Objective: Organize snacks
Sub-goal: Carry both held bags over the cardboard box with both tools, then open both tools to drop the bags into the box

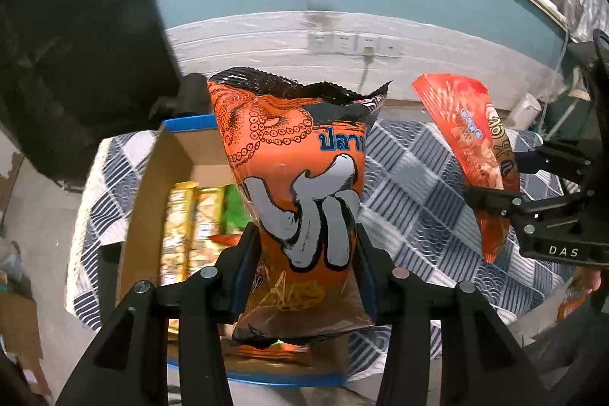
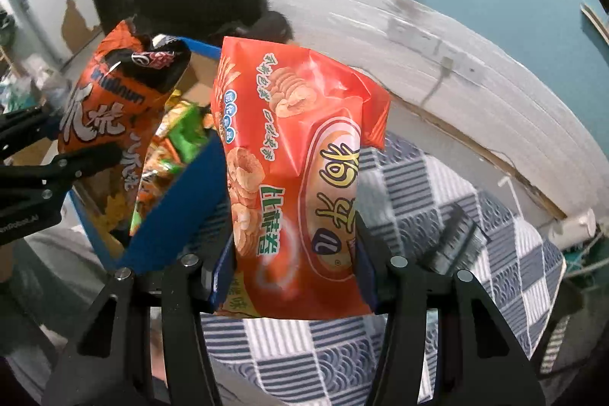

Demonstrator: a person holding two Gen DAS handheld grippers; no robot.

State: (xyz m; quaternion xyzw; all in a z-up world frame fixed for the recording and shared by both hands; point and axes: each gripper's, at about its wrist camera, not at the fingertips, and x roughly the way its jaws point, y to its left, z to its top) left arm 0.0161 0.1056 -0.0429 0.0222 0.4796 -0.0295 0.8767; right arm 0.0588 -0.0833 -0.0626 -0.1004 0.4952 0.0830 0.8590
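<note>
Left tool [image 1: 306, 246] clamped on orange-and-black octopus-print snack bag [image 1: 300, 185], right tool [image 2: 295, 261] clamped on red crinkly cracker bag [image 2: 293, 177], open cardboard box with blue-taped rim [image 1: 152, 177] at left

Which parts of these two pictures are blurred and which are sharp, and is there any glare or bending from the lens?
Left wrist view: the octopus bag in the left gripper is sharp; the snacks in the cardboard box smear; the wall bows. Right wrist view: the red chip bag in the right gripper is fairly crisp with a faint ring-shaped glare; wall and checkered cloth streak.
</note>
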